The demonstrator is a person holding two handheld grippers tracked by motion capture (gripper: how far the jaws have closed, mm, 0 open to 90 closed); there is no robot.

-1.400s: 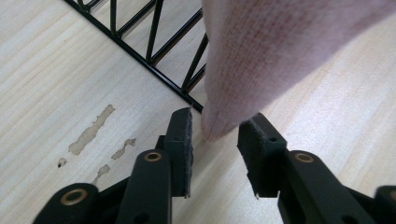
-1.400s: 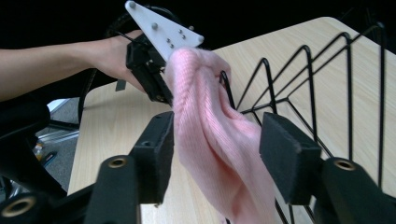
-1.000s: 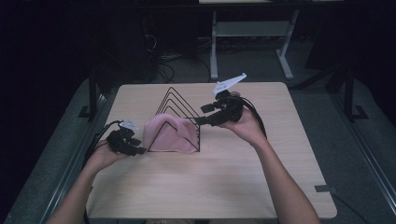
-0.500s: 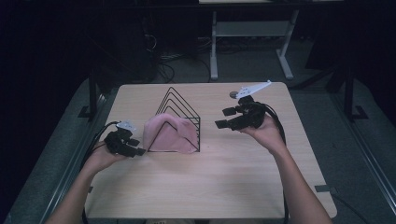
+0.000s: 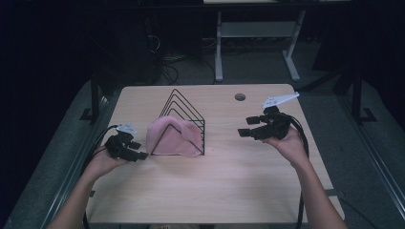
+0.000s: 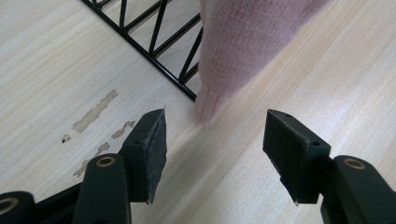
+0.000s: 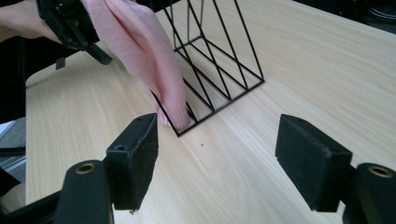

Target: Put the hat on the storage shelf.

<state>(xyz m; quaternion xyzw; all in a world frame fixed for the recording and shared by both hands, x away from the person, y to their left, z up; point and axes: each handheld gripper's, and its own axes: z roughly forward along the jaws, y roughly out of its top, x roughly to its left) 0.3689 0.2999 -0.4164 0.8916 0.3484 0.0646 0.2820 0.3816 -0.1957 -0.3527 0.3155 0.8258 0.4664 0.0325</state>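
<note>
At lower left of the high view, left claw [image 5: 138, 154] sits just beside the pink cloth [image 5: 174, 138], jaws wide w/ nothing between, just been opening. Right claw [image 5: 244, 132], mid-right, also wide & empty, likewise opening. Cloth is draped over the wire rack [image 5: 184, 107] on the table [image 5: 215, 181]; hanging looks done, only pull-back left. Cloth's far side is hidden.

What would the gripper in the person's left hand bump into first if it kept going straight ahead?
Probably the pink cloth: its hanging corner lies just ahead of the left gripper, between its open, empty jaws. The black wire rack stands right behind it. Depth is hard to judge.
</note>
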